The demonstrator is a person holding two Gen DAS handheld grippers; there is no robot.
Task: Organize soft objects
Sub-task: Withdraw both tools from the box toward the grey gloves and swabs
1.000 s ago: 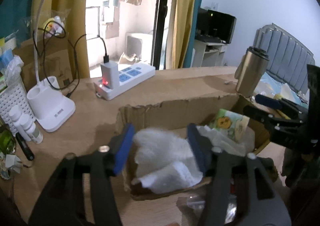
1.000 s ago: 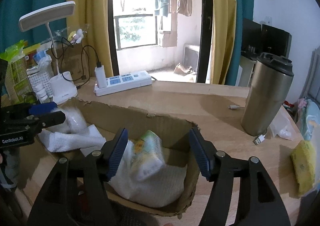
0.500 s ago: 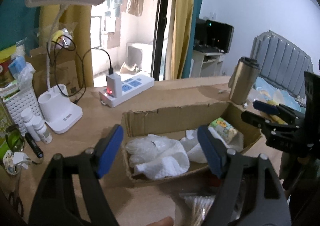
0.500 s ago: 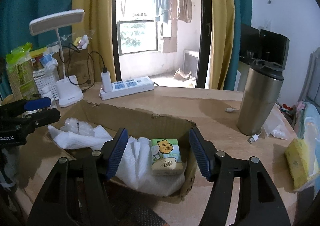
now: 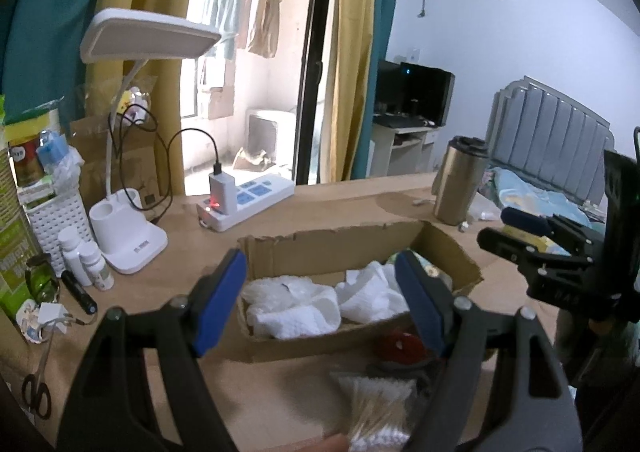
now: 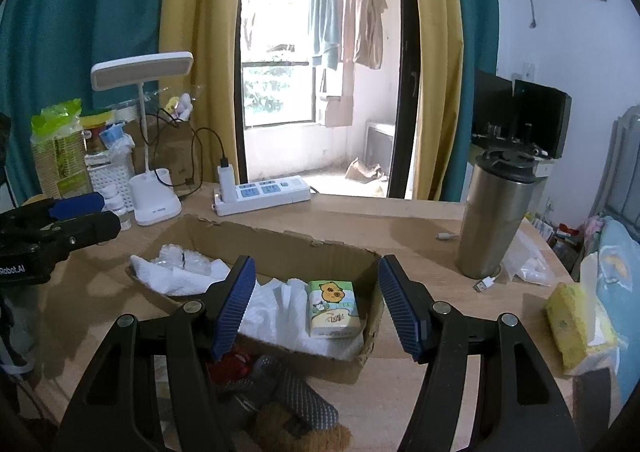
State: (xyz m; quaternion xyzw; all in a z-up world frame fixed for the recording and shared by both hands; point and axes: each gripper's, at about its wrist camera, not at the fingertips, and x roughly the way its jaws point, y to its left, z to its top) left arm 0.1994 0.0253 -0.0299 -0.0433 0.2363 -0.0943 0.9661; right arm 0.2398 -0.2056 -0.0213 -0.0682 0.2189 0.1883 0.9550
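An open cardboard box (image 5: 332, 248) (image 6: 280, 248) sits on the wooden table. It holds white cloths (image 5: 296, 312) (image 6: 180, 276), a clear plastic bag (image 6: 180, 260) and a tissue pack with a bear print (image 6: 333, 308). My left gripper (image 5: 320, 304) is open and empty, raised above the box's near left side. My right gripper (image 6: 316, 308) is open and empty, raised above the box's right end. A red and grey soft thing (image 6: 276, 388) lies on the table in front of the box.
A white desk lamp (image 5: 128, 236), a power strip (image 5: 248, 204) and a steel tumbler (image 6: 496, 216) stand behind the box. Small bottles (image 5: 86, 264), a white basket (image 5: 56, 224) and scissors (image 5: 36, 396) are at the left. A yellow tissue pack (image 6: 576, 328) lies at the right. A packet of swabs (image 5: 380, 408) lies near the front edge.
Both grippers have pulled up and back from the box. The white cloths and the tissue pack now lie loose in the box. The left jaws have opened wider.
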